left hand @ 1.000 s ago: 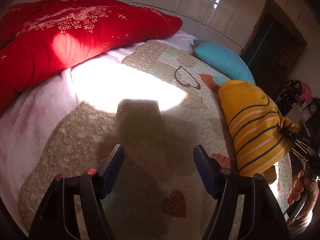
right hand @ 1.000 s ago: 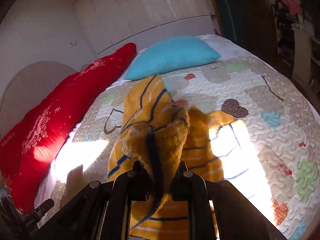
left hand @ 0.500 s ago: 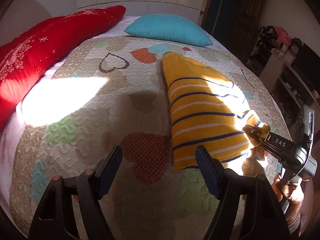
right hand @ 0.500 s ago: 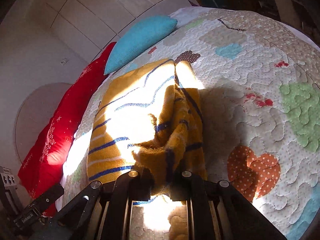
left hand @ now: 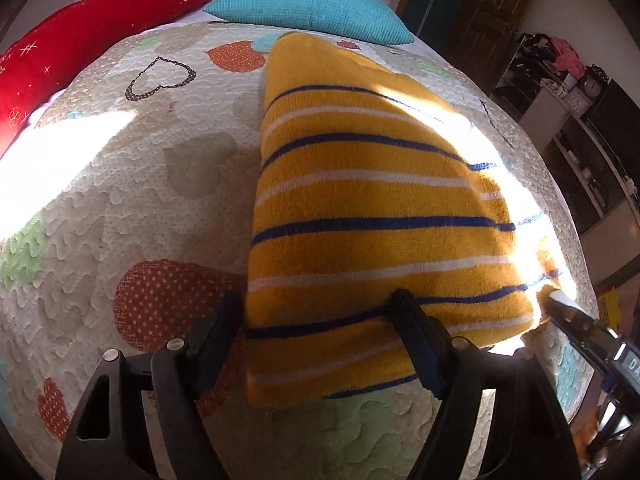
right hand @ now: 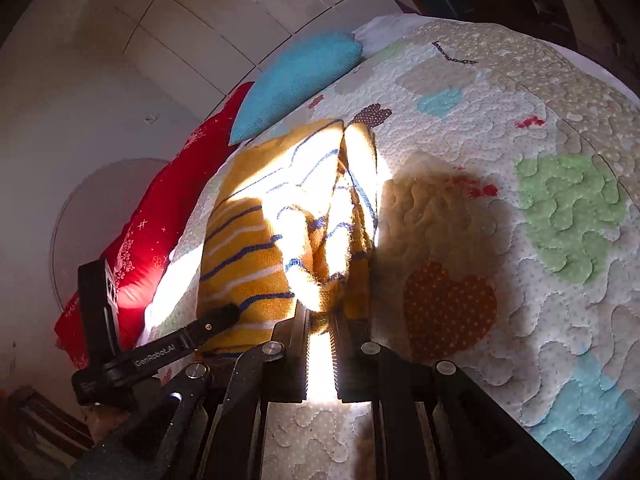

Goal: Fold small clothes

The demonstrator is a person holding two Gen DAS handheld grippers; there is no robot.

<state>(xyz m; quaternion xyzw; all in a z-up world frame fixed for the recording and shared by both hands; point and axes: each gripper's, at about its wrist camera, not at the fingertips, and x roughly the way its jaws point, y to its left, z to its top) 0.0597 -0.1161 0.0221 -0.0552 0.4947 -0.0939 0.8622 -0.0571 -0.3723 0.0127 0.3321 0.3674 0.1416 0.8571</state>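
The left gripper [left hand: 316,316], jaws just widening, is straddling the near left corner of the yellow striped garment [left hand: 368,208] (not pinching it), which is lying on the quilt [left hand: 132,200]. The right gripper [right hand: 320,312] is clenching its bunched right corner.

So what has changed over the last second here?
The left gripper swung from bare quilt to the near hem of the yellow striped garment, its jaws opening wider to straddle it, not yet gripping. The right gripper lowered the garment's corner. It stays clamped; the pillows haven't moved.
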